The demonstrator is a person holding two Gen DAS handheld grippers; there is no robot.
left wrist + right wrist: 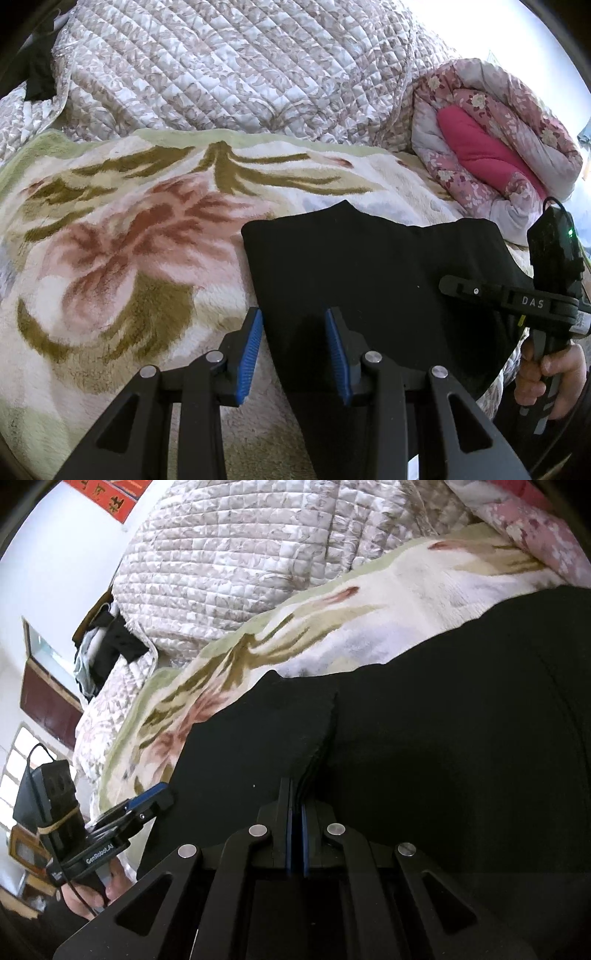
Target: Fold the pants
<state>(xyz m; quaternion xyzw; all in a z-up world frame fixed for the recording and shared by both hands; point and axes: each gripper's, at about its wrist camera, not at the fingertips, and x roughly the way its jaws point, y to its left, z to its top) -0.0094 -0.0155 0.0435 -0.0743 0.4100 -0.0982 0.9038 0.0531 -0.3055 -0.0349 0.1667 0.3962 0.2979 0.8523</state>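
1. The black pants (369,273) are lying folded on the flowered blanket (110,236).
2. The left gripper (295,343) is hovering parted over their near edge, likely to grasp it.
3. The right gripper (295,834) is resting clenched on the cloth, seemingly pinning the fold.

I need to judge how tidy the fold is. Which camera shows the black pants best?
The left wrist view: the folded black fabric pants show their far edge and left side whole on the flowery fleece blanket. The right wrist view is too close: the pants fill its right half and run out of frame.
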